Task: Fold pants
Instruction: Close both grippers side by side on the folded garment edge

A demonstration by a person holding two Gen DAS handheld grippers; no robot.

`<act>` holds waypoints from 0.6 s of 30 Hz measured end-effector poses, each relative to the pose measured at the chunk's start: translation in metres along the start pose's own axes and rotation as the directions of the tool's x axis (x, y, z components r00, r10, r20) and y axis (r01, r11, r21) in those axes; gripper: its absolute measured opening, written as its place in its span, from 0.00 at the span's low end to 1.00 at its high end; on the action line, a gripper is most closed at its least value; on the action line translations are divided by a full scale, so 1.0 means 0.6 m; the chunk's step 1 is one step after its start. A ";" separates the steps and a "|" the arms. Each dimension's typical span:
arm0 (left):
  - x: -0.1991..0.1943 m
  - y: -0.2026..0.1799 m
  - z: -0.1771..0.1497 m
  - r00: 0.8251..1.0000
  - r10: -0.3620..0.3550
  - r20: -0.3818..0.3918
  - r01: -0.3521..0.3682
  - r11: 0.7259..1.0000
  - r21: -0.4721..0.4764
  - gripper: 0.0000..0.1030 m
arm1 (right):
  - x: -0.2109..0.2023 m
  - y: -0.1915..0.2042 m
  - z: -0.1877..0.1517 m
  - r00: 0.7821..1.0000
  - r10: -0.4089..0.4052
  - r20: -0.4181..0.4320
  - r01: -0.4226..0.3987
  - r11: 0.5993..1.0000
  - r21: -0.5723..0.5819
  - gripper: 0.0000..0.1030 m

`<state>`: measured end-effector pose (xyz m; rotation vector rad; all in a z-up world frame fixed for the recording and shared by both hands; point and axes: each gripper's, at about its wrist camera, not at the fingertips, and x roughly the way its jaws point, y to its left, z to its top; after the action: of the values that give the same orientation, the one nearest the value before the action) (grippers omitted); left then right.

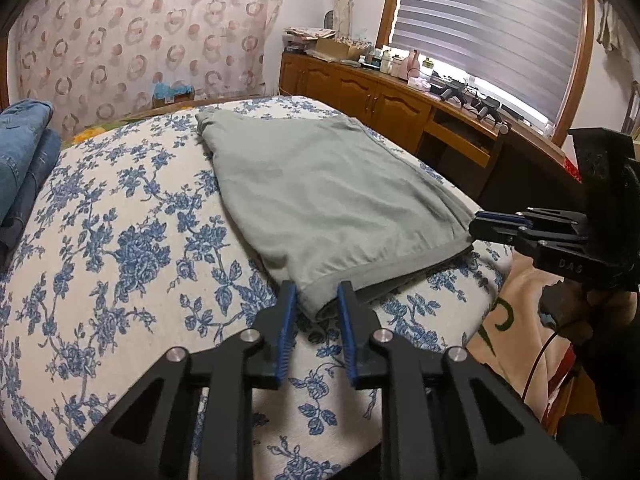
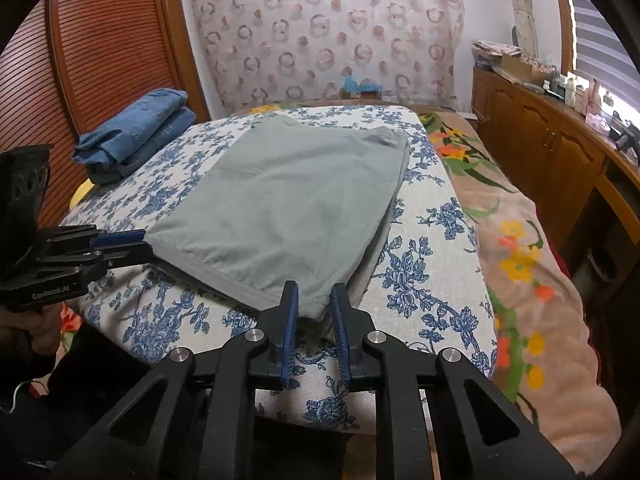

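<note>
Grey-green pants [image 1: 328, 192] [image 2: 280, 200] lie folded flat on a white cushion with blue flowers [image 1: 120, 240] [image 2: 432, 280]. My left gripper [image 1: 317, 288] sits at the near left corner of the hem, and the folded cloth fills the narrow gap between its blue pads. From the right wrist view the left gripper [image 2: 146, 242] shows side-on, pinching that corner. My right gripper [image 2: 314, 287] has the near right corner between its pads in the same way. Seen from the left wrist, the right gripper [image 1: 476, 226] meets the hem's end.
A stack of folded blue jeans [image 1: 24, 152] [image 2: 136, 132] rests at the cushion's far left. A beige flowered blanket [image 2: 520, 260] covers the bed to the right. A cluttered wooden cabinet [image 1: 380, 100] [image 2: 540, 140] runs under the window, and a louvred wooden door [image 2: 100, 60] stands at left.
</note>
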<state>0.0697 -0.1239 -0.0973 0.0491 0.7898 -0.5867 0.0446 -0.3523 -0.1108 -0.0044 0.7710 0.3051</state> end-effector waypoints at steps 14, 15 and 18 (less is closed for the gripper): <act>0.016 0.010 -0.018 1.000 -0.006 -0.023 0.006 0.999 -0.033 0.19 | 0.024 0.010 -0.002 0.996 -0.085 -0.017 0.085 0.996 -0.016 0.35; 0.016 0.010 -0.018 1.000 -0.007 -0.023 0.006 0.999 -0.033 0.19 | 0.028 0.008 -0.002 0.996 -0.087 -0.026 0.087 0.996 -0.008 0.35; 0.016 0.012 -0.019 1.000 -0.008 -0.021 0.008 0.999 -0.035 0.19 | 0.036 0.003 -0.005 0.996 -0.079 -0.038 0.080 0.996 0.029 0.35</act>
<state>0.0711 -0.1197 -0.1132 0.0202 0.8207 -0.5807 0.0566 -0.3451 -0.1278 -0.0118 0.8095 0.2181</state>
